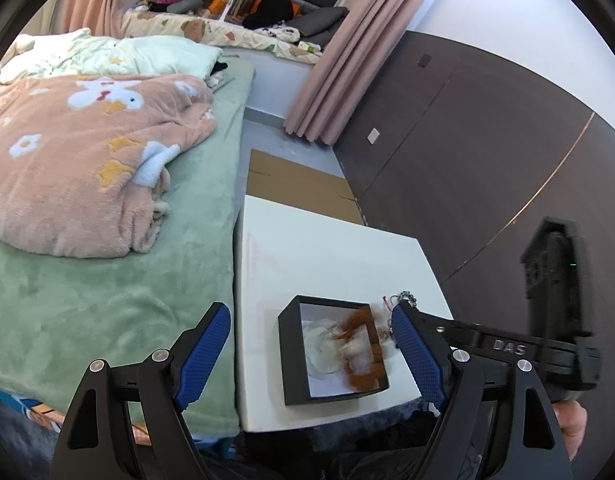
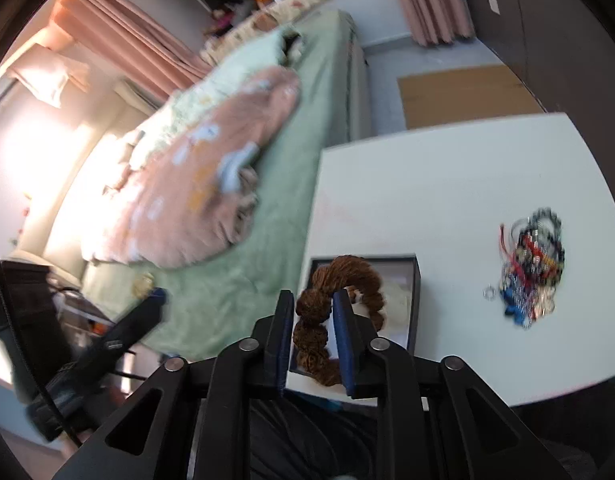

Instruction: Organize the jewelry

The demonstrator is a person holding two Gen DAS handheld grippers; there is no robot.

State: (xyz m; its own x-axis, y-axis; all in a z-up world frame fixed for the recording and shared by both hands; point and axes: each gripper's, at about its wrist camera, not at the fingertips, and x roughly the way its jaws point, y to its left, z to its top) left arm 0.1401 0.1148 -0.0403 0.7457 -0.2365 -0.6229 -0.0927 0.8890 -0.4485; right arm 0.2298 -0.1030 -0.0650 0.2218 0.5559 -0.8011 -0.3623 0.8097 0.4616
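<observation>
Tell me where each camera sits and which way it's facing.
Left wrist: on the left gripper, open, looking over the black box on the white table toward the bed; the right gripper's body shows at right.
Right wrist: on the right gripper, shut on a brown beaded bracelet above the box; the jewelry pile lies right, the left gripper lower left.
Shared: box, table, bed, cardboard.

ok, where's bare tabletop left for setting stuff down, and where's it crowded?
Free: the far half of the white table, between the black box and the far edge toward the cardboard. Also the strip between the box and the jewelry pile. Crowded: the near edge, where the right gripper holds the brown beaded bracelet over the box.
</observation>
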